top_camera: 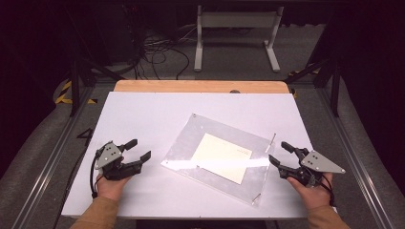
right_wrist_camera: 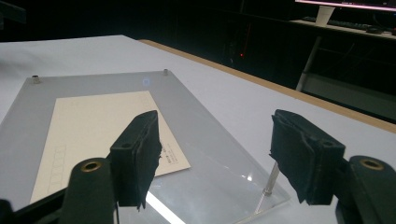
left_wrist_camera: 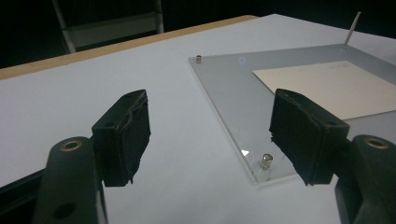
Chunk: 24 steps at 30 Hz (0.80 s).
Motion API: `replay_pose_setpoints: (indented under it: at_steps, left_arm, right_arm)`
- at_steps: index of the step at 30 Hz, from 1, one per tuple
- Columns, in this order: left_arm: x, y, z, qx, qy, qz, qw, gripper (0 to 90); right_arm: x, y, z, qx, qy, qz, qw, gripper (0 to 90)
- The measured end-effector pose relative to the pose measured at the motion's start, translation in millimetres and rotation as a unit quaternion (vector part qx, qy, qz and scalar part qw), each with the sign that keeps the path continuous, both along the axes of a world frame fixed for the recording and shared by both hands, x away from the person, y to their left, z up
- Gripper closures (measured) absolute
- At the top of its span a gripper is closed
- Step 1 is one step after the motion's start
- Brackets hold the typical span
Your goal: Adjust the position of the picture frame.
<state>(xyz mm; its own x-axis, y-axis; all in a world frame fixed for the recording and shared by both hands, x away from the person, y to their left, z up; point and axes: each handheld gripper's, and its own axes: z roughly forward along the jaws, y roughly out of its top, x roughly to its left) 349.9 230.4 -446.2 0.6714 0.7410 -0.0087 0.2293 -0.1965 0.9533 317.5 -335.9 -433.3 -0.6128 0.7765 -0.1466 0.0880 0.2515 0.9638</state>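
Jaws on both sides are standing wide with nothing between them, so this looks like the approach before any grab. The left gripper (top_camera: 139,149) sits just off the near-left corner of the clear acrylic plate (top_camera: 188,138), and the right gripper (top_camera: 281,152) is just beside the plate's right edge. That plate lies flat in the middle of the white table (top_camera: 143,109), turned at an angle, with a cream card (top_camera: 222,157) under or inside it; can't tell if it's one sheet or two sandwiched. Small metal posts sit at the corners, like the one at the near-left corner (left_wrist_camera: 266,161) in the left gripper view.

My take: the edge is thin and slick, so come in low and level, slip one jaw under the lip and one on top, and stay clear of the posts. Squeeze both sides evenly or it'll pivot. One thin pin (right_wrist_camera: 271,179) near the right gripper looks tilted, so don't bump it.
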Motion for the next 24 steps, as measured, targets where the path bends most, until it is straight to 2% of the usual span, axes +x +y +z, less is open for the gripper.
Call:
replay_pose_setpoints:
  at_steps: [5,9,13,17,18,19,20,24]
  left_arm:
    - [2.4,-4.0,0.1,0.005,0.015,-0.002,0.9999,29.2]
    - [5.8,-9.8,1.7,0.011,0.023,-0.022,0.9994,32.7]
    - [7.4,-17.8,3.9,0.024,0.032,-0.033,0.9986,32.8]
    - [11.2,-21.7,3.8,0.026,0.048,-0.03,0.9981,33.6]
    - [12.2,-21.3,3.6,0.028,0.051,-0.031,0.9978,33.8]
    - [12.2,-21.3,3.6,0.028,0.051,-0.031,0.9978,33.9]
    - [13.0,-21.5,2.6,0.024,0.056,-0.033,0.9976,34.5]
    - [12.8,-20.2,1.5,0.018,0.066,-0.035,0.9971,34.9]
  right_arm:
    - [-3.1,1.1,1.5,-0.012,0.005,0.003,0.9999,35.9]
    - [-6.3,1.9,1.1,-0.026,0.016,0.009,0.9995,38.0]
    - [-7.1,1.4,-0.2,-0.029,0.03,0.002,0.9991,38.1]
    - [-4.7,-3.1,-0.7,-0.024,0.059,-0.024,0.9977,45.6]
    - [-2.9,-4.3,-0.8,-0.023,0.073,-0.033,0.9966,47.6]
    - [-2.9,-4.3,-0.8,-0.023,0.073,-0.033,0.9966,47.6]
    - [2.9,-6.4,-1.6,-0.025,0.095,-0.047,0.994,49.7]
    - [14.1,-9.5,-1.3,-0.019,0.112,-0.059,0.9918,53.5]
